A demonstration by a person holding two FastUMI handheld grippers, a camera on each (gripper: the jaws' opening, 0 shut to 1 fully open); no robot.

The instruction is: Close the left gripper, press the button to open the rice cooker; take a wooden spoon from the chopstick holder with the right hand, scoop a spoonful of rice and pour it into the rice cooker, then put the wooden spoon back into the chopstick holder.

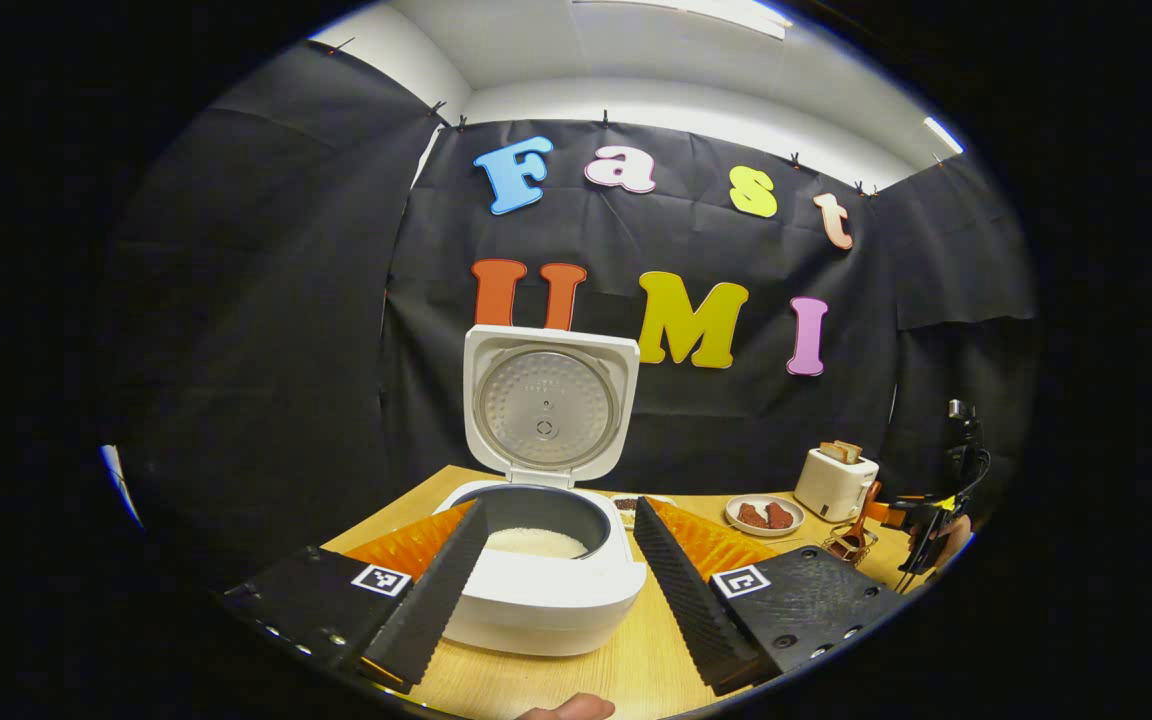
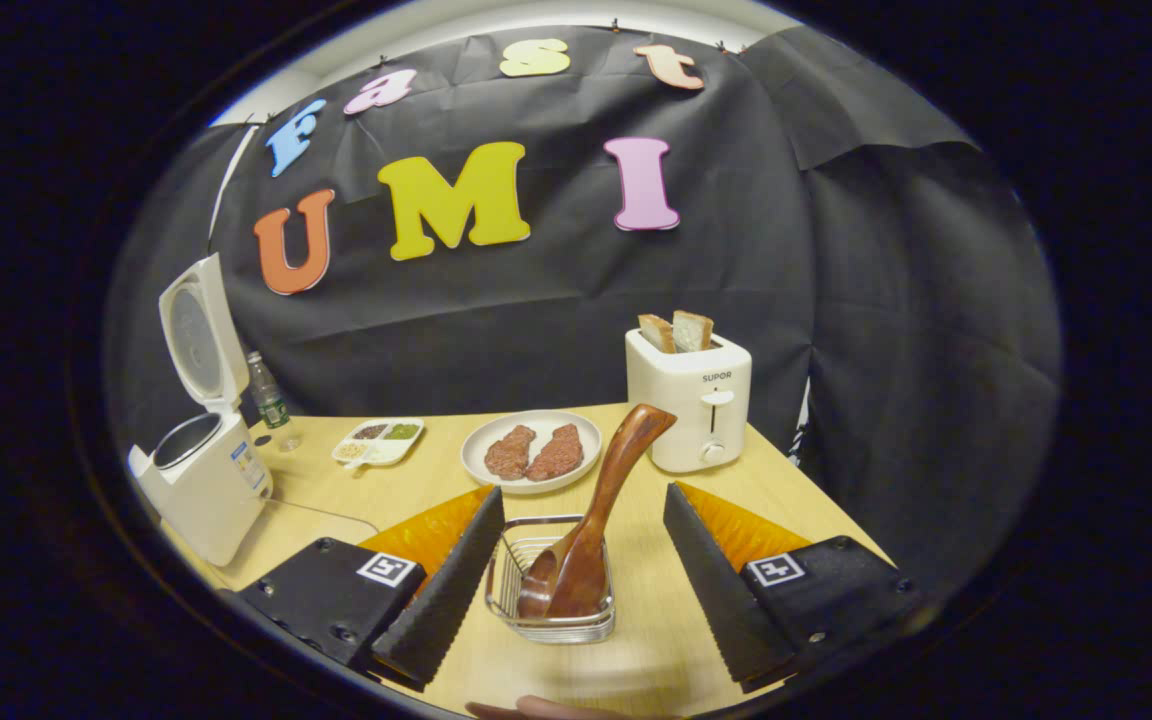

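The white rice cooker stands on the wooden table with its lid swung up; white rice lies in its dark pot. My left gripper is open, its fingers flanking the cooker's front. In the right gripper view the cooker sits far left, lid up. A wire chopstick holder stands between the fingers of my open right gripper. The wooden spoon leans in the holder, handle up and to the right, untouched. The right gripper also appears far right in the left gripper view, beside the holder.
A white toaster with two bread slices stands at the back right. A plate with two pieces of meat sits behind the holder. A divided dish and a small bottle stand near the cooker. Table edge runs close on the right.
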